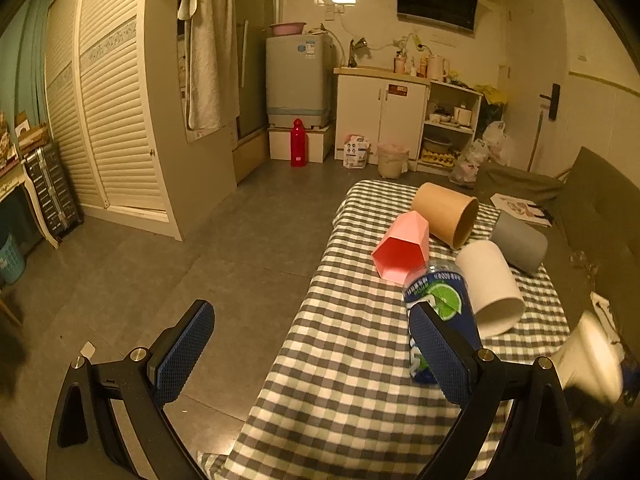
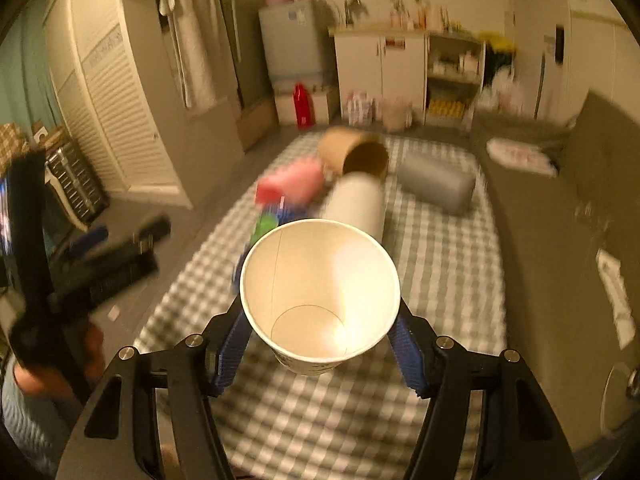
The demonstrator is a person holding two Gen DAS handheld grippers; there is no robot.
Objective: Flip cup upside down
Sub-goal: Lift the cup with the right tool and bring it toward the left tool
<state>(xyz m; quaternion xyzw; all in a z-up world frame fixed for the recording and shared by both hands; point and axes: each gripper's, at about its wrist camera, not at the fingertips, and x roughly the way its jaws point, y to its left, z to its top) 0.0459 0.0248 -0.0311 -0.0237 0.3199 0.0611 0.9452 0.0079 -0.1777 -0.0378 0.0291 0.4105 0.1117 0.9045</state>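
My right gripper [image 2: 320, 344] is shut on a white paper cup [image 2: 320, 296]. I hold it above the checked tablecloth [image 2: 432, 280], its open mouth tilted up toward the camera. The same cup shows blurred at the right edge of the left wrist view [image 1: 588, 360]. My left gripper [image 1: 312, 356] is open and empty at the table's left edge. Its left finger [image 1: 184, 352] hangs over the floor. Its right finger [image 1: 440, 352] is in front of a blue bottle [image 1: 440, 300].
Several cups lie on their sides on the cloth: pink [image 1: 402, 246], tan [image 1: 448, 214], white [image 1: 492, 286], grey [image 1: 520, 242]. A dark sofa [image 1: 600, 208] runs along the right side. Bare floor [image 1: 180, 264] lies to the left.
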